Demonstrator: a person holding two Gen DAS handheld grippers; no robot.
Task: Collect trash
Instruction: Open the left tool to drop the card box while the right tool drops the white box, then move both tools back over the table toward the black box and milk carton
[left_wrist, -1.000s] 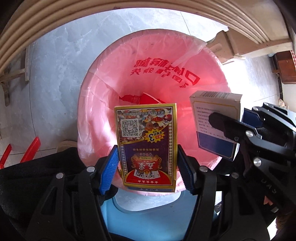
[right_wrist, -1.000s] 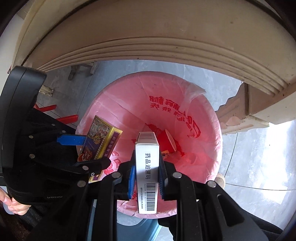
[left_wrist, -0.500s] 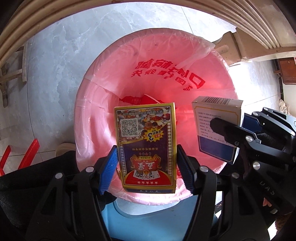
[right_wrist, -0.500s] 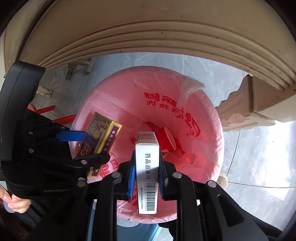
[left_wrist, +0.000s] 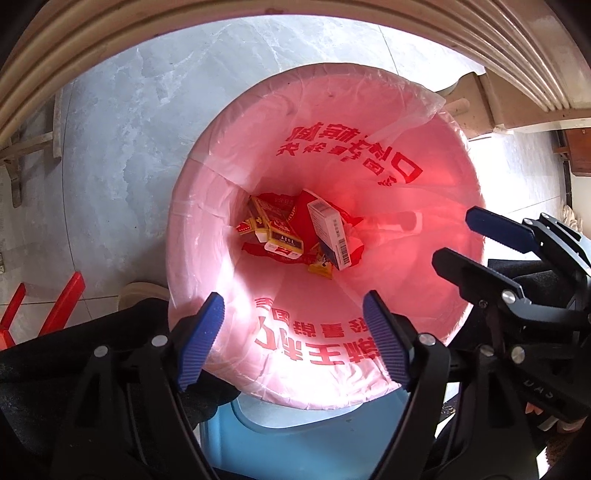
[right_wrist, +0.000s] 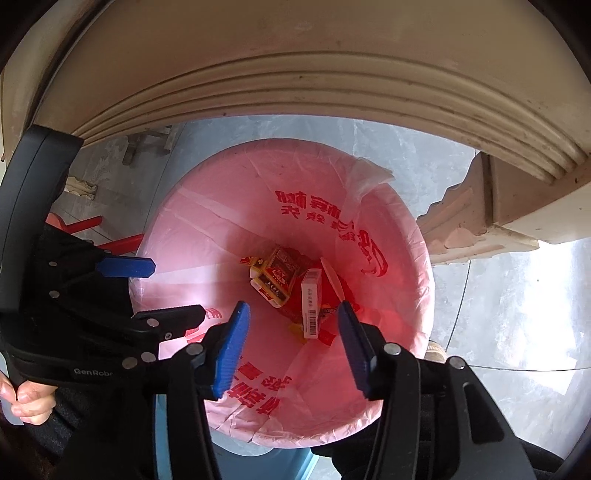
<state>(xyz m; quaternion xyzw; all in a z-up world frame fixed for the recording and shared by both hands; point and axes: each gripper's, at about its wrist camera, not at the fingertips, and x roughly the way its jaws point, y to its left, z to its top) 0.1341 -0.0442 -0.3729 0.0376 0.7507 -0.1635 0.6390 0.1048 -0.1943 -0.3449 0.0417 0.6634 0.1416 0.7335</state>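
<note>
A bin lined with a pink bag (left_wrist: 236, 122) (right_wrist: 406, 236) stands on the floor below both grippers. At its bottom lie the playing-card box (left_wrist: 275, 229) (right_wrist: 280, 277) and the white medicine box (left_wrist: 328, 232) (right_wrist: 310, 306) among red wrappers. My left gripper (left_wrist: 291, 336) is open and empty above the bin's near rim; it also shows in the right wrist view (right_wrist: 147, 291). My right gripper (right_wrist: 291, 343) is open and empty over the bin, and shows at the right of the left wrist view (left_wrist: 476, 243).
A cream table edge (right_wrist: 295, 74) curves overhead, with a carved leg (right_wrist: 480, 218) right of the bin. A red frame (left_wrist: 55, 306) stands on the grey tile floor at left. A blue stool or lid (left_wrist: 303, 435) sits under the bin's near side.
Both grippers opened. The card box and the medicine box dropped from them into the bottom of the bin.
</note>
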